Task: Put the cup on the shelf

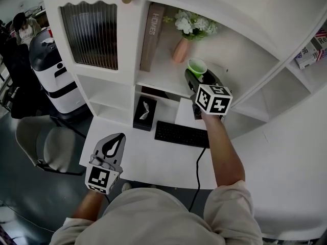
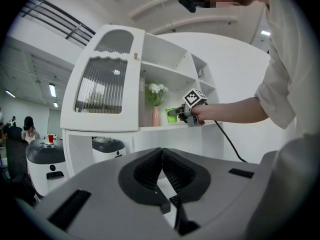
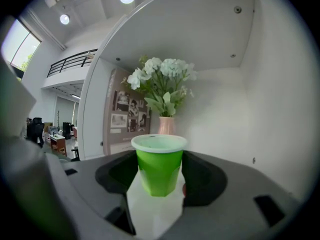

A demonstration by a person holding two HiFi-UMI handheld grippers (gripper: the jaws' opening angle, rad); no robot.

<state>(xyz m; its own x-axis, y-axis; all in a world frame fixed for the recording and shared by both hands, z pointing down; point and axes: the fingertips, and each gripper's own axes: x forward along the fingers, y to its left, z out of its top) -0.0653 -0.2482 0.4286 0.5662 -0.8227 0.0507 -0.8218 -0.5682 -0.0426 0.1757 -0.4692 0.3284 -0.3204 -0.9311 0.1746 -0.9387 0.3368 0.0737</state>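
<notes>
A green cup (image 3: 159, 170) stands upright between the jaws of my right gripper (image 3: 160, 156), which is shut on its sides. In the head view the cup (image 1: 197, 65) is over the white shelf (image 1: 163, 79), just right of a pink vase (image 1: 180, 50), with the right gripper (image 1: 193, 76) reaching in from the front. Whether the cup's base touches the shelf board I cannot tell. My left gripper (image 1: 116, 138) hangs low over the desk (image 1: 148, 162), shut and holding nothing, and its jaws meet in the left gripper view (image 2: 162, 151).
White flowers (image 1: 194, 24) fill the vase, and a tall book (image 1: 152, 34) leans at the shelf's left. A ribbed glass door (image 1: 91, 32) is further left. On the desk lie a keyboard (image 1: 181, 134) and a black tissue box (image 1: 144, 114). A chair (image 1: 46, 147) stands left.
</notes>
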